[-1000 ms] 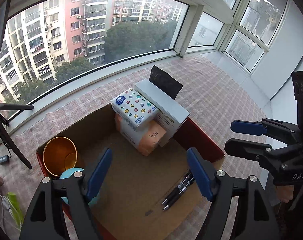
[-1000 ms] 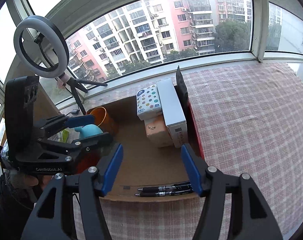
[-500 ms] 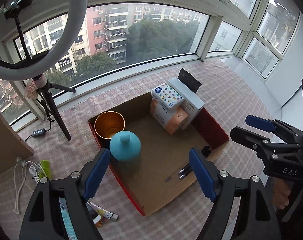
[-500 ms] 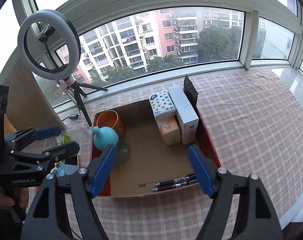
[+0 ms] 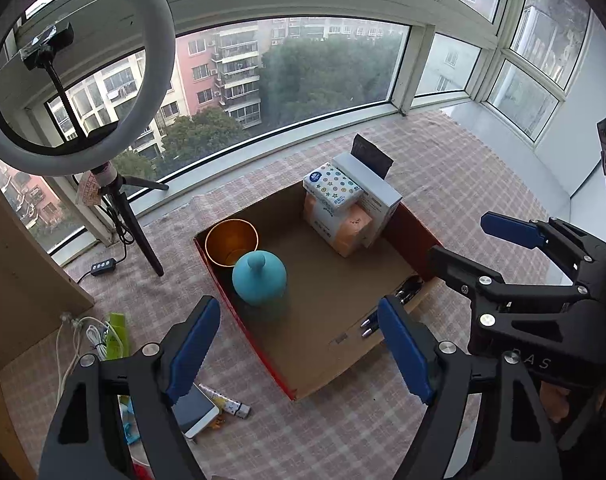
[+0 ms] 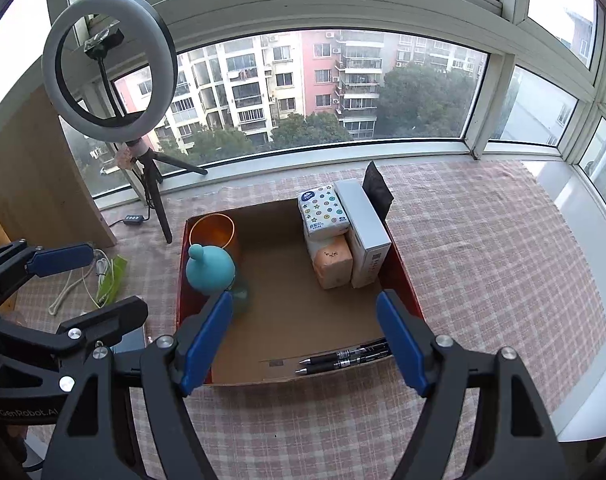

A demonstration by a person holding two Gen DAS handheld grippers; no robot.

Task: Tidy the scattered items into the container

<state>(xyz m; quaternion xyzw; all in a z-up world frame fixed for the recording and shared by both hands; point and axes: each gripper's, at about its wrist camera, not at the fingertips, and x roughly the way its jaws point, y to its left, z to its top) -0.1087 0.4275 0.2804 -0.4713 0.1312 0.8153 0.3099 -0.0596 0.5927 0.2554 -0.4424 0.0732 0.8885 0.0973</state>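
Two hand-held grippers hang above a checked tablecloth (image 6: 483,264), the left gripper (image 5: 303,344) and the right gripper (image 6: 303,340) each with blue-padded jaws spread wide and nothing between them. Nearest the left gripper, outside the box, a phone (image 5: 195,412) and a small patterned stick-shaped item (image 5: 227,400) lie on the cloth, with white cables (image 5: 83,332) and a green packet (image 5: 115,332) just beyond. The container, a shallow cardboard box (image 6: 399,272) with red outer walls, sits at the centre of the cloth: two black pens (image 6: 343,356) lie along its near edge, a teal round-bodied bottle (image 6: 209,270) stands at its left side touching an orange cup (image 6: 213,232) behind it, and at the far right corner a spotted tissue pack (image 6: 322,210) rests atop an orange pack (image 6: 333,262), beside a white carton (image 6: 363,224) and a black pouch (image 6: 377,194). A ring light (image 6: 107,60) on a tripod stands by the window (image 6: 323,92).
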